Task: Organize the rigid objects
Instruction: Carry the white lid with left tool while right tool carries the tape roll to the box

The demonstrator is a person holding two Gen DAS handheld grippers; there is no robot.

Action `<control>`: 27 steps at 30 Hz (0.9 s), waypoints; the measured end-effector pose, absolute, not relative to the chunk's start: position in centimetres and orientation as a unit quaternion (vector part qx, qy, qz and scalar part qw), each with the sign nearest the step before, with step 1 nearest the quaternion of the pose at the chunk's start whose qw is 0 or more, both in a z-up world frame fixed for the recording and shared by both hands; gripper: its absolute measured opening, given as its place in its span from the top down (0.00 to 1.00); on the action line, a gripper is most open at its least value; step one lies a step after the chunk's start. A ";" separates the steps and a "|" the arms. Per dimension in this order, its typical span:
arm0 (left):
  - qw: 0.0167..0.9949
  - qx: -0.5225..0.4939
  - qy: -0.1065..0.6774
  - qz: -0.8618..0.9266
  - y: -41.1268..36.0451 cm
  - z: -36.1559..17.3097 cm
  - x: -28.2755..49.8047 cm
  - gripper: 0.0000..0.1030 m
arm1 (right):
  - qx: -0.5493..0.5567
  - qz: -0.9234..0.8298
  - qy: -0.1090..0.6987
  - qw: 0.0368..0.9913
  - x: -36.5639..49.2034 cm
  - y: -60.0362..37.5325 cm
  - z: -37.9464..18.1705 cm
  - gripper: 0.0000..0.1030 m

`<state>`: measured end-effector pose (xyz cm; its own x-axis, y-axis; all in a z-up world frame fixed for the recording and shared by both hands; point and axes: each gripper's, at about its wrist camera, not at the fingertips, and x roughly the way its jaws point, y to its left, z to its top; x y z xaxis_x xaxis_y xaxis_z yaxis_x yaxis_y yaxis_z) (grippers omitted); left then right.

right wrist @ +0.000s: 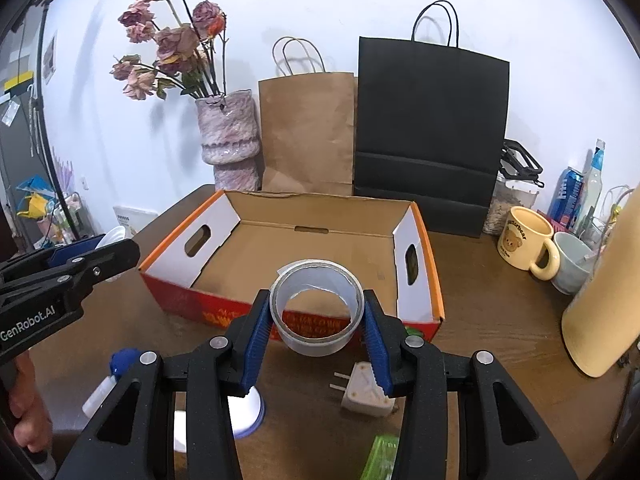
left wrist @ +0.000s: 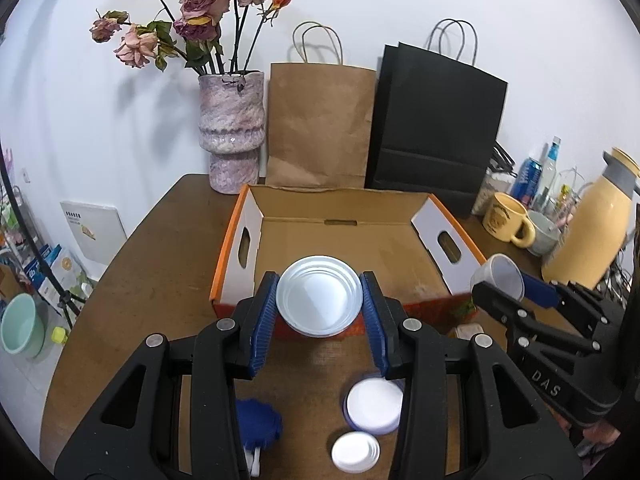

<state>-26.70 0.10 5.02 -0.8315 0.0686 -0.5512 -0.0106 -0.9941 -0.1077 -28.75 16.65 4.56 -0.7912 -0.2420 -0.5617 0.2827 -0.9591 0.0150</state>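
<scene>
Cardboard, corrugated and orange-edged, is forming one shallow open box (left wrist: 352, 240) with two oval handle cut-outs, sitting on the brown wooden table (left wrist: 160, 248). One left gripper (left wrist: 320, 300) is pinching a round, smooth metal tin (left wrist: 319, 295) between its ribbed blue pads, just at the box's near wall. One right gripper (right wrist: 318, 312) is squeezing a single ring-shaped roll of grey tape (right wrist: 318, 306), also hovering over the near wall. Two flat white round lids (left wrist: 374, 404) are lying on the table below the left gripper. Two paper bags are standing behind, one brown (left wrist: 320, 124), one black (left wrist: 436, 128), beside one mottled ceramic vase (left wrist: 232, 132).
</scene>
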 end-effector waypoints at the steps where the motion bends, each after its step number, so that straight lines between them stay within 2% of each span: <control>1: 0.018 -0.288 -0.051 0.956 0.1 5.0 -27.1 0.64 | 0.293 -0.945 0.035 0.139 -29.2 16.6 4.5 0.54; 27: -0.027 -0.313 -0.046 0.948 0.3 3.2 -36.4 0.64 | 0.330 -0.933 0.051 0.134 -39.8 15.4 3.0 0.53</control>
<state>-36.41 0.32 3.24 -0.8029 -0.0221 -0.5957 0.0797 -0.9943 -0.0706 -39.76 15.41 2.99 -0.7470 -0.2156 -0.6288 0.2834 -0.9590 -0.0078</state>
